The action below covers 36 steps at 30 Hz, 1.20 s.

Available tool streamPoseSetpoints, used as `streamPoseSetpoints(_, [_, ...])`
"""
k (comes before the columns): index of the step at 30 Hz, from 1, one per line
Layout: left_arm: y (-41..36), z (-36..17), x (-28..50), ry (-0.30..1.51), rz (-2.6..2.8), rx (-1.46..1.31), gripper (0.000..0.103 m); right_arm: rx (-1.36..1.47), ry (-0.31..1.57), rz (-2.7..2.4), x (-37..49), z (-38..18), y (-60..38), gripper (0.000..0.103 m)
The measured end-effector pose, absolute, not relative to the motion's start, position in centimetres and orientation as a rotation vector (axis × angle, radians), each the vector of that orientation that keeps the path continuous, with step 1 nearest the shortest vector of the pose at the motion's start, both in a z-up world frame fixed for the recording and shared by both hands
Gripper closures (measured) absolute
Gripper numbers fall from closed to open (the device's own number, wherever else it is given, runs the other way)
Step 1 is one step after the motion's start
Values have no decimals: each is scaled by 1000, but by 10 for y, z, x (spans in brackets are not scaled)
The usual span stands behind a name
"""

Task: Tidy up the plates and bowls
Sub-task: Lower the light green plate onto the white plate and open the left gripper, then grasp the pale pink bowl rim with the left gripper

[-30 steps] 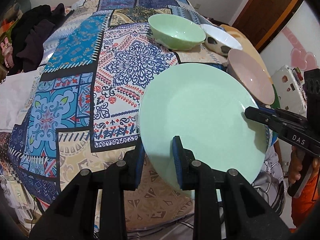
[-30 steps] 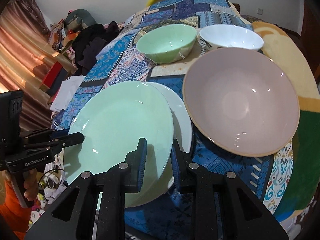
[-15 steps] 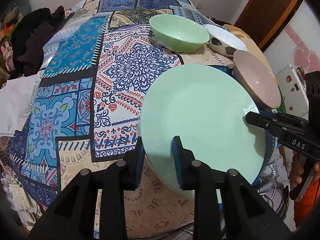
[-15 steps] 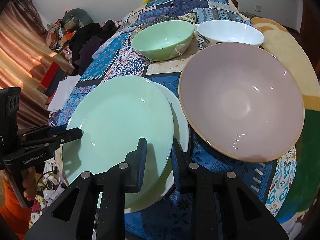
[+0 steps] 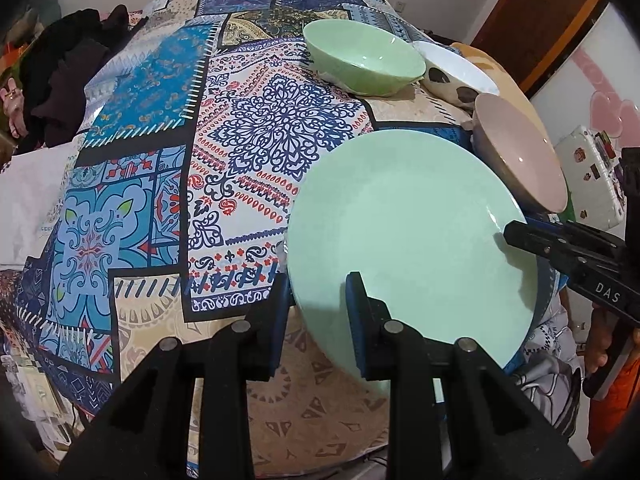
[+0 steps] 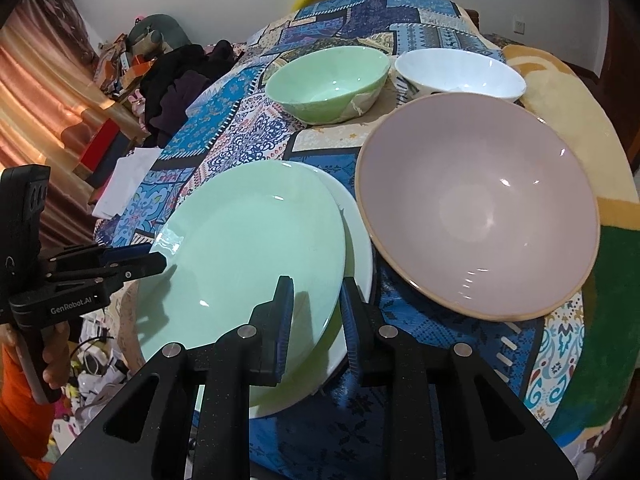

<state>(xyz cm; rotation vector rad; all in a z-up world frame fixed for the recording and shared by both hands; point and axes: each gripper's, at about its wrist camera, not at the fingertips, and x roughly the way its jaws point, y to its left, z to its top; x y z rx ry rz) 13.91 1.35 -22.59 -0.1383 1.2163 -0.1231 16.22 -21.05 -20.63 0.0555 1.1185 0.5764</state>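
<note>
Left wrist view: left gripper and right gripper both clamped on green plate rim, bare patterned cloth leftward.

Right tongs read "DAS"; left tongs "GenRobot.AI".

each camera sits just behind its own gripper's two fingers, tipped steeply down at the patterned cloth and very close to the dishes. the left wrist view looks from the near left edge of the green plate, across toward the door side, with the right gripper coming in from its right border. the right wrist view faces the plate from the opposite rim, toward the curtain side, the left gripper at its left border. both share the plate, the green bowl, the white bowl and the pink bowl.
</note>
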Motion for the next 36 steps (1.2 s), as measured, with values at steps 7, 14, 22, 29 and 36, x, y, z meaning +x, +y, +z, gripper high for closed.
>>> streamPoseSetpoints(7, [13,-197,137,1140,-117,-121,76,31,1051,553,158,-186,-224,81])
streamPoseSetpoints(14, [-2,-155,146,1030,-149,-97,62,50,932,511,161,-152,-246,81])
streamPoseSetpoints(22, [-40,-130,178,953,-206,-53,43,58,874,388,176,-144,-283,73])
streamPoseSetpoints(29, [-79,-153,220,1017,-274,-39,38,97,910,295,193,-161,-313,68])
streamPoseSetpoints(36, [-110,-194,255,1113,-317,-27,38,134,957,260,202,-183,-327,68])
